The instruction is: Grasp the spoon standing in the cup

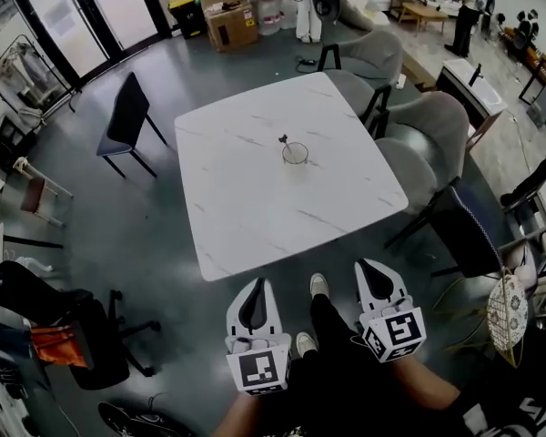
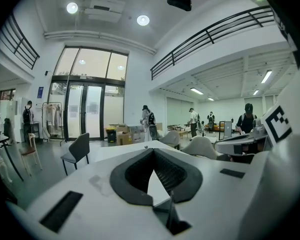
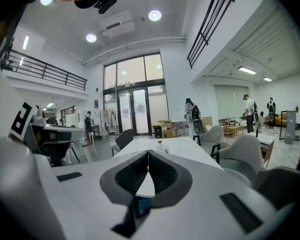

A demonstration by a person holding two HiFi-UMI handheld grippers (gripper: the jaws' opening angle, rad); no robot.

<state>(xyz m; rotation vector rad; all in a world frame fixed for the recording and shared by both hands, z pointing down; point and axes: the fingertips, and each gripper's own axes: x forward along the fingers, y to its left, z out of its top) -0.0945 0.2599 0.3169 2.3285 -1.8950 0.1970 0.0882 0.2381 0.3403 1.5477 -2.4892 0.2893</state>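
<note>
A clear glass cup [image 1: 295,154] stands near the middle of the white marble table [image 1: 255,208], with a dark-handled spoon [image 1: 283,140] upright in it. Both grippers hang short of the table's near edge, over the floor, well away from the cup. My left gripper [image 1: 257,286] is shut with nothing in it. My right gripper [image 1: 368,266] is shut as well and holds nothing. In the right gripper view the cup [image 3: 162,146] sits far ahead, just above the closed jaw tips [image 3: 148,153]. In the left gripper view the closed jaws [image 2: 152,150] hide most of the table [image 2: 110,153].
A black chair [image 1: 126,110] stands left of the table. Grey armchairs [image 1: 437,124] and a dark chair [image 1: 471,230] crowd its right side. An office chair [image 1: 86,340] is at lower left. The person's shoes [image 1: 318,285] are between the grippers. Cardboard boxes [image 1: 229,21] lie beyond.
</note>
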